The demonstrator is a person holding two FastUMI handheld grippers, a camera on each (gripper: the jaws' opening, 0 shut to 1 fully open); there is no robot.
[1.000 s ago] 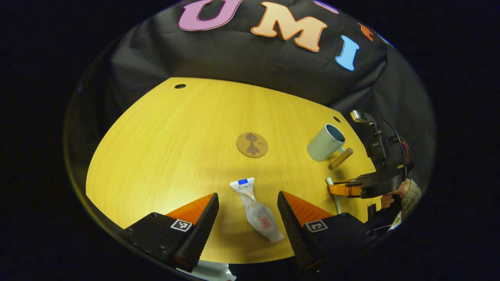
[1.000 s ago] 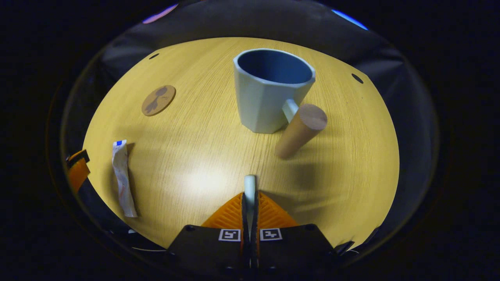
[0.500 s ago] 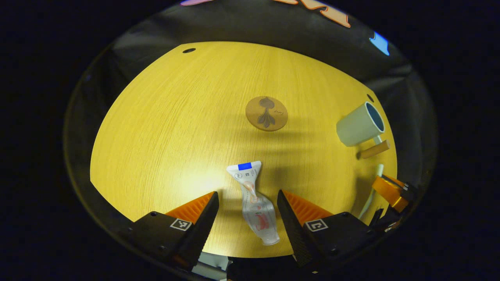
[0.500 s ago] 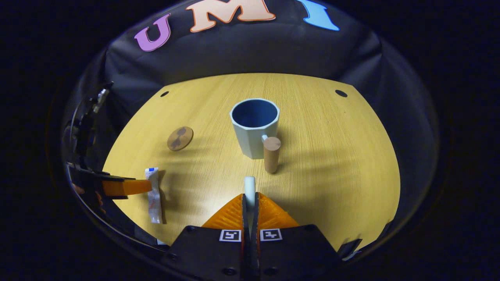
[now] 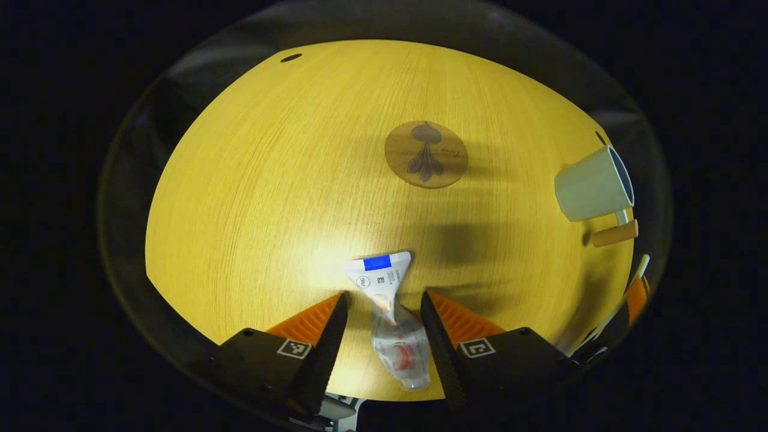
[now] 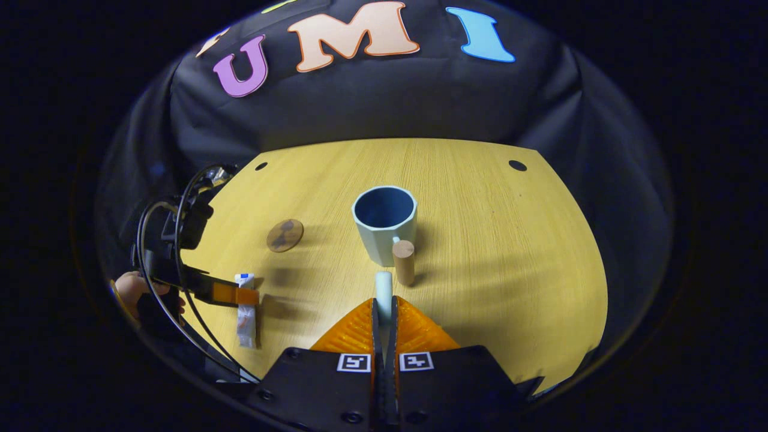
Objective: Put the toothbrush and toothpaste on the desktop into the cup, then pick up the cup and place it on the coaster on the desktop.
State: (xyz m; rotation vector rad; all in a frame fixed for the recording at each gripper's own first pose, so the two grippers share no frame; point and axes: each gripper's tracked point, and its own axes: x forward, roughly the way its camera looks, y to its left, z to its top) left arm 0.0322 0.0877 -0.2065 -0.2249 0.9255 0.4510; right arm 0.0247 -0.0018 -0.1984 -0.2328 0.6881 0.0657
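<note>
Right gripper view: cup (image 6: 384, 230) upright on the wooden desktop (image 6: 510, 252), straight ahead past the fingertips, pale grey-blue outside with faceted walls, dark blue inside, nothing visible in it. Handle a short white stub ending in a wooden cylinder (image 6: 404, 262), facing the camera. Right gripper (image 6: 383, 309) with fingers pressed nearly together, clamped on the toothbrush (image 6: 383, 289), whose pale rounded end sticks out past the tips, held above the desktop, short of the cup. Coaster (image 6: 285, 235) a round brown disc with a dark motif, lying flat to the left of the cup, apart from it, bare on top. Farther left, toothpaste (image 6: 245, 309) flat near the desktop's near edge, with the left gripper (image 6: 237, 295) over it and a hand (image 6: 133, 287) behind, cables looping back from the body.

Left gripper view: left gripper (image 5: 379, 303) with fingers spread moderately, one on each side of the toothpaste (image 5: 390, 312), a gap visible on both sides, no squeeze yet. Tube white and crumpled, flat crimped end with a blue band pointing away, red-orange print on the body, clear cap end nearest the camera. Coaster (image 5: 426, 154) beyond the tube, cup (image 5: 593, 185) at far right with wooden handle (image 5: 615, 234) below it, a sliver of the toothbrush (image 5: 639, 267) at the right rim.
</note>
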